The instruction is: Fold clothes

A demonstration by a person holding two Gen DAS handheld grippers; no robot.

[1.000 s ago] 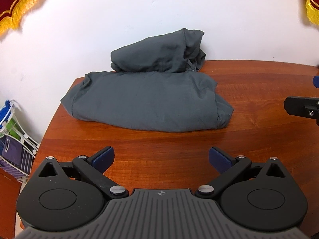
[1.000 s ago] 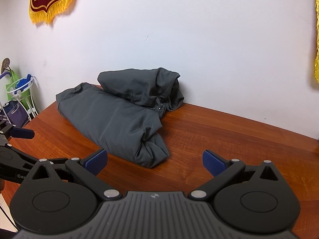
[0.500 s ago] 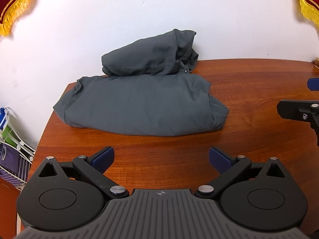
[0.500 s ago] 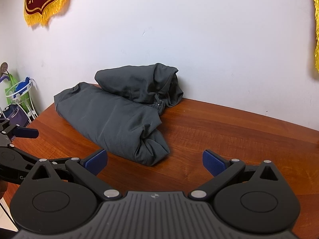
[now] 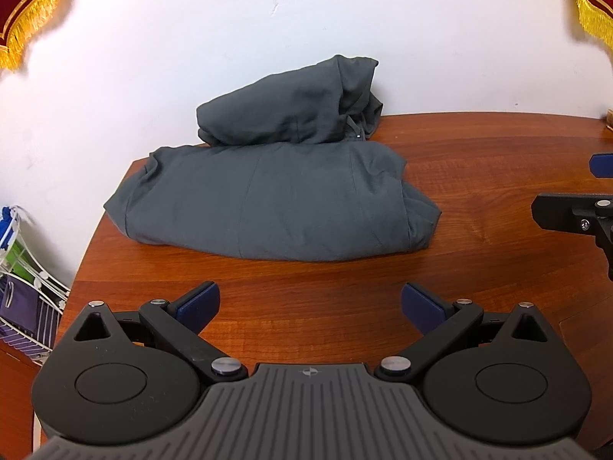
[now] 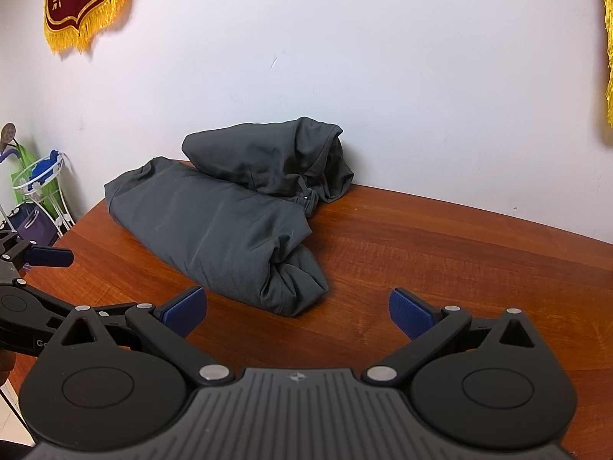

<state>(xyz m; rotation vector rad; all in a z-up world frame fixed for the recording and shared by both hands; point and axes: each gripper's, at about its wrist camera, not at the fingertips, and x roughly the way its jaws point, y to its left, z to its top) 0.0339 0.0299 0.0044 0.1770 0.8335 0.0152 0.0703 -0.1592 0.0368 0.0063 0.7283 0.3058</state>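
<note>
Hovering over the near part of the tabletop (image 5: 479,176), the left hand-held gripper (image 5: 310,303) has its blue pads spread wide with nothing between them, and the right hand-held gripper (image 6: 298,304) is released in the same way. Neither touches the grey garment (image 5: 276,199), which lies in the centre of the left wrist view as a broad flattened slab, with a second rolled grey bundle (image 5: 291,111) resting on its far edge against the white wall (image 5: 230,38).

Judging from the neat slab, the folding looks largely done or between steps. If another fold is meant, the pads should close on both layers at the near hem, one hand-held gripper at each end, and lift evenly so the slab does not sag or drag the bundle off. The fabric looks thin and limp, so a shallow pinch may slip.

The left wrist view shows the slab's long near edge and a wire rack (image 5: 27,306) at lower left. The right wrist view shows instead the slab's bunched, creased end at centre, a small light tag on the bundle, the rack standing at the left edge, and a fringed red pennant (image 6: 80,0) at upper left.
</note>
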